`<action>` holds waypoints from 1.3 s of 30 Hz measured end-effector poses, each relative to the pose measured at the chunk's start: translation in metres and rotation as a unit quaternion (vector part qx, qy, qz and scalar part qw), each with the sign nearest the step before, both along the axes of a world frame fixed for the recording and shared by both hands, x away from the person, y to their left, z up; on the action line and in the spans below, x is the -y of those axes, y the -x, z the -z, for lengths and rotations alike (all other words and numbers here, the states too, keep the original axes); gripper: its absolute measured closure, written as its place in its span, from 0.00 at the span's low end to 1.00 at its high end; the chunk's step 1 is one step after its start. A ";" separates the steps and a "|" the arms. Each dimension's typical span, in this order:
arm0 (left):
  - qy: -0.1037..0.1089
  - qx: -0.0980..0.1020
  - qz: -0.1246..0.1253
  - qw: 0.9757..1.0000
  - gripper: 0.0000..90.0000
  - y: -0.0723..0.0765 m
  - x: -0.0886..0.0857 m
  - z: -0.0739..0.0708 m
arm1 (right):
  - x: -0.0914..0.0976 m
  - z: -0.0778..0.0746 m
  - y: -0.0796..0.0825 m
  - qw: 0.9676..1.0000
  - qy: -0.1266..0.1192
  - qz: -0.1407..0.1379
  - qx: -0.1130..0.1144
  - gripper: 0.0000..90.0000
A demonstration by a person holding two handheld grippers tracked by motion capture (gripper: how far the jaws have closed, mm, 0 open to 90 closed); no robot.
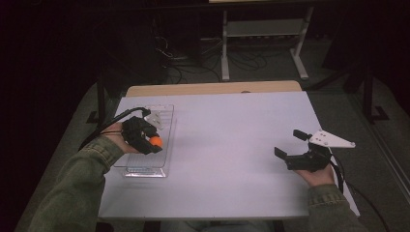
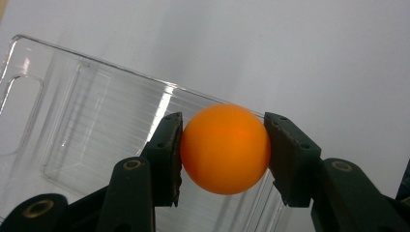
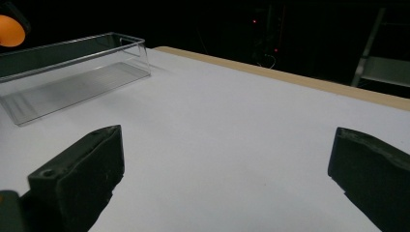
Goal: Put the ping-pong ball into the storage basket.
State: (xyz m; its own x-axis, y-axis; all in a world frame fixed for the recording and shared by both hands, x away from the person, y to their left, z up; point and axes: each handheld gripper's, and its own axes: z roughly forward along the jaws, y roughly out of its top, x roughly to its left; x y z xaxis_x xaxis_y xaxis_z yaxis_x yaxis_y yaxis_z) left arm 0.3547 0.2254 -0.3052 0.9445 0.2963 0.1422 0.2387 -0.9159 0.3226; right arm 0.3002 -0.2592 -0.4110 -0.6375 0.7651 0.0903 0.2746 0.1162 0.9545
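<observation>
An orange ball (image 2: 225, 149) sits pinched between the two black pads of my left gripper (image 2: 222, 154). In the high view that left gripper (image 1: 153, 143) hangs over the right rim of a clear plastic bin (image 1: 145, 170) on the table's left side, with the orange ball (image 1: 155, 141) at its tip. The clear bin (image 2: 87, 121) lies below the ball and looks bare inside. My right gripper (image 1: 290, 143) rests low at the table's right side with its jaws wide apart and nothing between them. The right gripper view has the ball (image 3: 10, 30) at its top left above the bin (image 3: 72, 72).
The white tabletop (image 1: 232, 145) stretches between the two hands, with a wooden strip (image 1: 212, 89) along its far edge. Beyond it stand a metal frame (image 1: 263, 43) and loose cables on a dark floor.
</observation>
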 end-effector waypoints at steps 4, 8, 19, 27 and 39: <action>0.002 -0.004 -0.003 1.000 0.57 -0.001 -0.001 0.005 | 0.001 0.000 0.000 1.000 -0.001 0.001 0.000 0.00; 0.008 -0.007 -0.003 1.000 0.57 0.000 -0.003 0.008 | 0.001 0.000 0.000 1.000 0.000 0.002 0.001 0.00; 0.006 -0.021 -0.006 1.000 0.57 -0.002 -0.005 0.023 | 0.000 0.000 0.000 1.000 0.001 0.002 0.001 0.00; 0.011 -0.032 -0.015 0.999 0.57 -0.005 -0.011 0.033 | 0.000 0.000 0.000 1.000 0.002 0.001 0.001 0.00; 0.019 -0.050 -0.023 0.998 0.57 -0.007 -0.017 0.053 | 0.001 0.001 0.000 1.000 0.003 0.003 -0.002 0.00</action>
